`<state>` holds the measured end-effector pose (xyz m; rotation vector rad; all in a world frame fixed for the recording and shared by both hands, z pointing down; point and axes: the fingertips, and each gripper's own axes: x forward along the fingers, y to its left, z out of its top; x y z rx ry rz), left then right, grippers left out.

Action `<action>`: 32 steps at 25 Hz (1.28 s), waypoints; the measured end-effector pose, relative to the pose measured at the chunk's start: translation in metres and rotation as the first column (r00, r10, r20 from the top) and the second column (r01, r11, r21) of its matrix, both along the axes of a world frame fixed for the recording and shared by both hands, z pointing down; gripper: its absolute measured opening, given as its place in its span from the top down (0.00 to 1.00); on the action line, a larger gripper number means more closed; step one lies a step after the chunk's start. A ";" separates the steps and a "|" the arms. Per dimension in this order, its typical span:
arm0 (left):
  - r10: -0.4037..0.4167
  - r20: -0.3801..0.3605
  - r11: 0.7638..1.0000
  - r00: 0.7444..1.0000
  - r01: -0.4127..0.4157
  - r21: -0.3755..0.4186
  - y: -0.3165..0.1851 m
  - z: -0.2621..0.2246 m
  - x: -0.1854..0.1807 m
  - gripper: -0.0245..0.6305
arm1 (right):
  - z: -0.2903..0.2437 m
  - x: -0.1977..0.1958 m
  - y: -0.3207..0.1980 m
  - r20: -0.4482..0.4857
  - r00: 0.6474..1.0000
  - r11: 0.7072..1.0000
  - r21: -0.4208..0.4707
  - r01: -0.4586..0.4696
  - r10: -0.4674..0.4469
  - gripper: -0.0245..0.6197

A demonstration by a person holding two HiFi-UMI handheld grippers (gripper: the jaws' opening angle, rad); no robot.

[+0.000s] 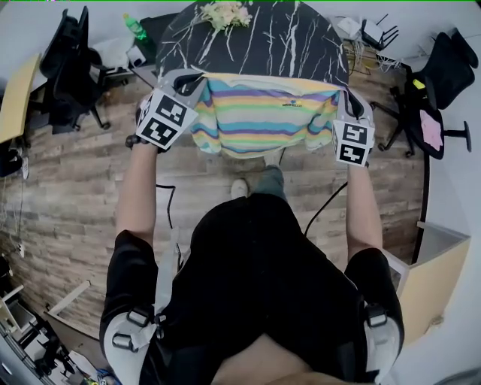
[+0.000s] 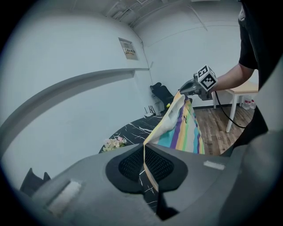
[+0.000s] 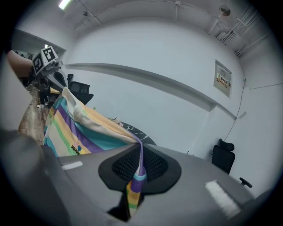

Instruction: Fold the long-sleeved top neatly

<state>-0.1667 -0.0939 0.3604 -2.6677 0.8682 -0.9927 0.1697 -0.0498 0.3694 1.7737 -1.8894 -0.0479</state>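
A pastel striped long-sleeved top hangs stretched between my two grippers, over the near edge of a round black marble table. My left gripper is shut on its left upper edge, and the cloth edge runs pinched between the jaws in the left gripper view. Shut on the right upper edge is my right gripper, with a striped fold clamped between its jaws. The top sags from one gripper to the other. From the right gripper view, the top leads off to the left gripper.
Artificial flowers lie on the far part of the table. Black office chairs stand at the left and right. A green bottle is on the floor at the back left. Cables trail over the wood floor by my feet.
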 end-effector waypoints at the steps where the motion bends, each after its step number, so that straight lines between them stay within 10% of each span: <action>1: -0.010 -0.006 1.000 1.000 0.010 -0.007 -0.007 0.003 0.001 0.94 | 0.003 0.001 -0.009 0.001 1.000 1.000 -0.004 0.004 -0.004 0.94; 32: -0.208 0.038 0.954 0.977 0.211 -0.211 -0.254 0.158 0.027 0.94 | 0.146 0.024 -0.271 0.004 0.994 0.970 -0.220 0.105 -0.107 0.94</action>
